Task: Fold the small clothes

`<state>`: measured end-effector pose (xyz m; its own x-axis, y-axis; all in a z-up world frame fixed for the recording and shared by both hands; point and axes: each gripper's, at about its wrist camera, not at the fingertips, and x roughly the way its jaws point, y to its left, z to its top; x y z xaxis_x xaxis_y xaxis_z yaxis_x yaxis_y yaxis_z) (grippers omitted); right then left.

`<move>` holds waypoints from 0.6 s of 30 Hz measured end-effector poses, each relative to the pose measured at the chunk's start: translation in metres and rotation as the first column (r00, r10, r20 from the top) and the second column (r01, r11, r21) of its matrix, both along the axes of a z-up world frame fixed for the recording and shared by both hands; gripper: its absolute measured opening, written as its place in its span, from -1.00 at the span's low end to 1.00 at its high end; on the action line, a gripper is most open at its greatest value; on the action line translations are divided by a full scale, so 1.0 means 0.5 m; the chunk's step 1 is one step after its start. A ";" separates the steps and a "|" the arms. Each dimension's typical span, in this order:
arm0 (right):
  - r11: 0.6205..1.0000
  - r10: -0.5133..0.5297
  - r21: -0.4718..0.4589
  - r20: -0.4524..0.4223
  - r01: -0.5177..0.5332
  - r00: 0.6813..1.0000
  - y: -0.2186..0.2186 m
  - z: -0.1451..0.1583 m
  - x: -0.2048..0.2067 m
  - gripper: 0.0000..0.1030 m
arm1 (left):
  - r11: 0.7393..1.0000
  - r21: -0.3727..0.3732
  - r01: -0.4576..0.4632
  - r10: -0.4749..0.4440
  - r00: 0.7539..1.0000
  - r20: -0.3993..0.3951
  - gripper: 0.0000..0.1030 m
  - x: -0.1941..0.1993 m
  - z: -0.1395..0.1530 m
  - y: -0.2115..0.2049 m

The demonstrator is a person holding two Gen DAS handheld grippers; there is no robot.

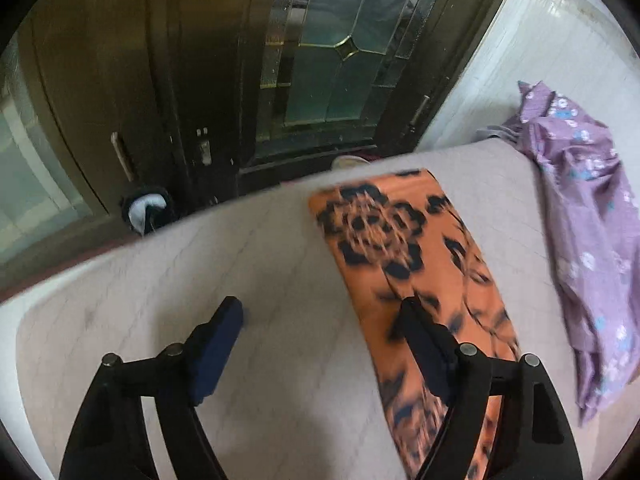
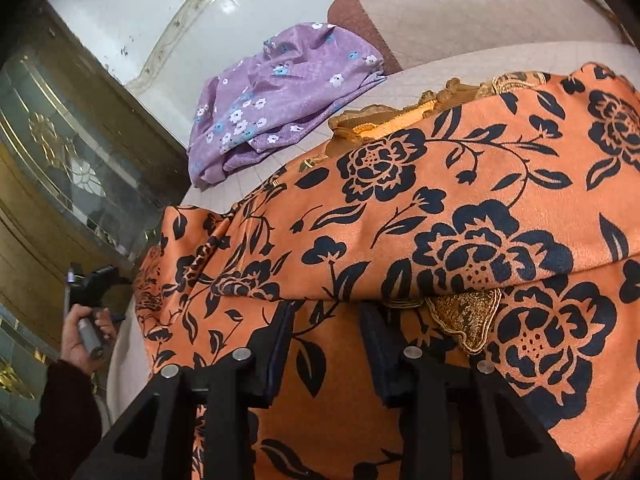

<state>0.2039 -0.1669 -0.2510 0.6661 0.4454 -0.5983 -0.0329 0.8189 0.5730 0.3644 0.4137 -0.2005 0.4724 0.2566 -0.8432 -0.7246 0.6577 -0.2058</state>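
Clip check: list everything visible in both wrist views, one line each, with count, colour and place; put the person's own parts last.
orange garment: 1, orange with black flowers and gold trim, partly folded on the bed, under the right claw.
purple garment: 1, lilac with small white and blue flowers, crumpled at the bed's far edge.
bed: 1, pale quilted cover.
door: 1, dark wood with leaded glass panels, beyond the bed.
wall: white tiles, behind the purple garment.
left claw: 1, black, open, above the bed cover.
right claw: 1, black, open, over the orange garment.
left hand: 1, gripping the left handle.
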 end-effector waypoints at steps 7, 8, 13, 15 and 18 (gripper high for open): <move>0.999 0.000 0.045 0.008 -0.001 1.000 -0.013 -0.006 -0.005 -0.24 | 0.992 0.114 0.045 -0.045 0.999 0.000 -0.08 0.066 -0.008 0.012; 0.999 0.000 0.051 0.010 0.000 1.000 -0.014 -0.006 -0.005 -0.24 | 0.991 0.121 0.055 -0.059 0.998 0.023 -0.26 0.066 -0.006 0.011; 0.997 -0.001 0.083 0.015 0.000 1.000 -0.018 -0.010 -0.002 -0.25 | 0.997 0.037 0.068 -0.071 0.993 0.095 -0.91 0.051 0.006 0.029; 0.995 -0.002 0.096 0.018 0.000 1.000 -0.021 -0.011 -0.002 -0.25 | 0.998 0.019 0.068 -0.070 0.987 0.141 -0.93 0.037 0.028 0.024; 0.994 -0.003 0.108 0.019 0.001 1.000 -0.022 -0.011 -0.004 -0.25 | 0.993 0.031 0.115 -0.119 0.965 0.234 -0.93 0.018 0.104 -0.016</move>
